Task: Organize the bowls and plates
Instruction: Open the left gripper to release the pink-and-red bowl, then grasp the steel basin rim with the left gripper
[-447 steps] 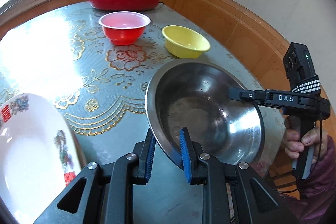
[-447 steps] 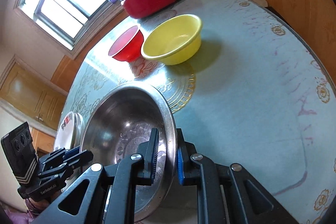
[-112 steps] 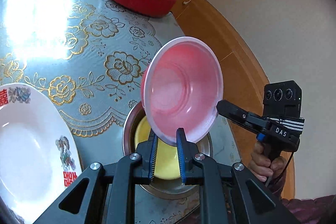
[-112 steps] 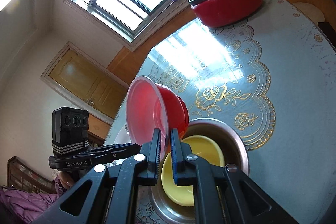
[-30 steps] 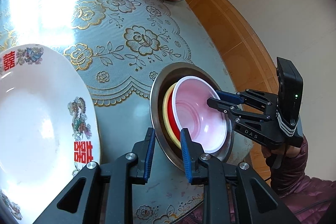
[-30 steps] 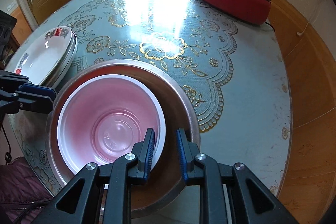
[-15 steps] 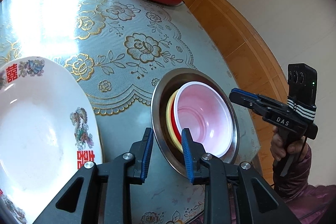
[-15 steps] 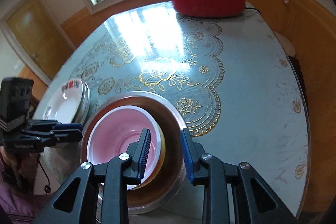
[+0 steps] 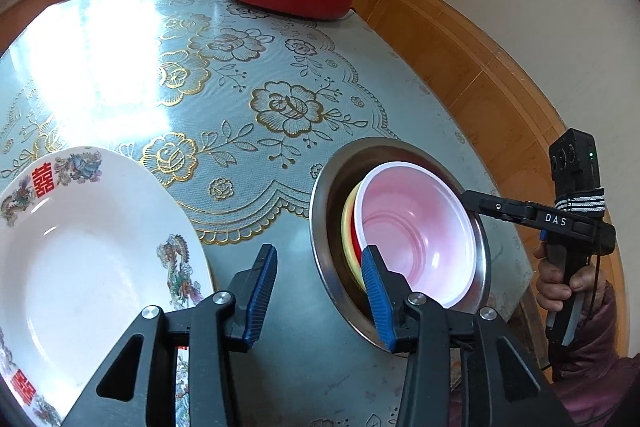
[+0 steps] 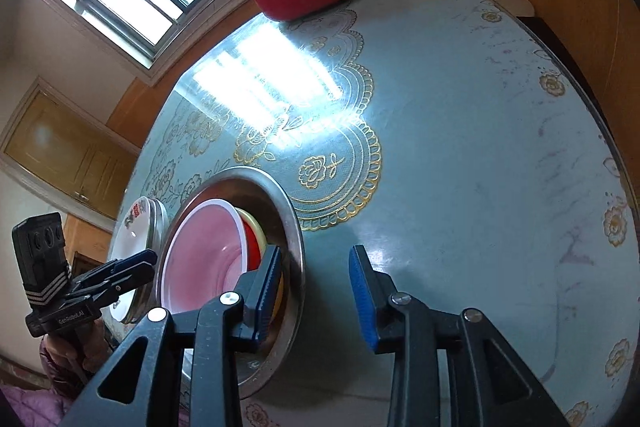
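Since a second ago your left hand-held gripper (image 9: 318, 295) has let go; jaws opening, empty, red bowl (image 9: 416, 231) nested in the steel basin (image 9: 320, 227) just right. Right hand-held gripper (image 10: 314, 293) is opening around the basin rim, unpinched; back out straight.

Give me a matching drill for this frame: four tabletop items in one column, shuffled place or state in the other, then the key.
Items:
1. red bowl
2. yellow bowl
3. steel basin
4. white plate

Places:
A. outermost of the nest, sits on the table
B. topmost in the nest, pink inside showing
C. apart from the nest, red characters on its rim
D. only a rim sliver shows, under another bowl

Pairs: 1-B, 2-D, 3-A, 4-C
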Demonstrator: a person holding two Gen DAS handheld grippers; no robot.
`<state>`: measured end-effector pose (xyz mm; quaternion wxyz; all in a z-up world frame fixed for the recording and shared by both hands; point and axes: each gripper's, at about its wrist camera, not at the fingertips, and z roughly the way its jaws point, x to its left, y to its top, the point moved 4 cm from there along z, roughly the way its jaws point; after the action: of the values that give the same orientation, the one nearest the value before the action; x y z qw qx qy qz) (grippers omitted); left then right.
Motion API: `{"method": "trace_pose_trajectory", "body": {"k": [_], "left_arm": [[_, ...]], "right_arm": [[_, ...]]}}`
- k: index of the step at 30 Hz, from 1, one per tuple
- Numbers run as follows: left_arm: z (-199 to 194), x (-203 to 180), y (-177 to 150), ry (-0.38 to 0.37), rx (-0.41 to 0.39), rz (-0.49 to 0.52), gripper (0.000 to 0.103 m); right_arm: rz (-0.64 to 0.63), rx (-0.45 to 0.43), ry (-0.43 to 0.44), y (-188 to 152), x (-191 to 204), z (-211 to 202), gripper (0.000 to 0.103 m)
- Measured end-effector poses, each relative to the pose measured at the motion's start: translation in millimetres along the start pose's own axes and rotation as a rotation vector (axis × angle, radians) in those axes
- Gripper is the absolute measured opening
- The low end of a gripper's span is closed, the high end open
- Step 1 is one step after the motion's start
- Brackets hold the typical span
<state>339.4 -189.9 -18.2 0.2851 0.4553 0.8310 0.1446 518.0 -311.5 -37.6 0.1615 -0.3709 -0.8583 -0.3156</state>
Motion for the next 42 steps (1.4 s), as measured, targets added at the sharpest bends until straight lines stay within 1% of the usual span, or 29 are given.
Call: {"method": "trace_pose_trajectory", "body": {"k": [4,7,9,11,15,19,22,30,36,42], "left_arm": [[2,1,0,0.012,0.007,-0.004,0.043],[6,3,-1,0.022,0.015,-0.002,0.042],[8,5,-2,0.029,0.026,-0.006,0.038],[10,5,-2,0.013,0.031,-0.011,0.035],[14,-3,-4,0.026,0.041,0.024,0.030],[20,-7,-6,0.037,0.055,0.044,0.029],[23,-9,-7,0.045,0.059,0.053,0.029],[23,-10,-8,0.067,0.049,0.054,0.029],[23,-11,-8,0.081,0.037,0.069,0.028],[24,-15,-8,0.100,0.023,0.093,0.024]], "right_arm": [[-0.026,0.021,0.003,-2,5,5,0.033],[-0.035,0.025,-0.015,-4,6,6,0.032],[-0.033,0.029,-0.021,-4,5,8,0.032],[-0.032,0.033,-0.030,-4,5,10,0.032],[-0.034,0.052,-0.056,-6,3,16,0.032],[-0.045,0.066,-0.052,-9,5,21,0.028],[-0.054,0.075,-0.056,-10,6,24,0.027],[-0.022,0.077,-0.039,-10,-1,24,0.027],[-0.027,0.074,-0.052,-12,3,23,0.027],[-0.023,0.074,-0.050,-13,3,23,0.027]]}}
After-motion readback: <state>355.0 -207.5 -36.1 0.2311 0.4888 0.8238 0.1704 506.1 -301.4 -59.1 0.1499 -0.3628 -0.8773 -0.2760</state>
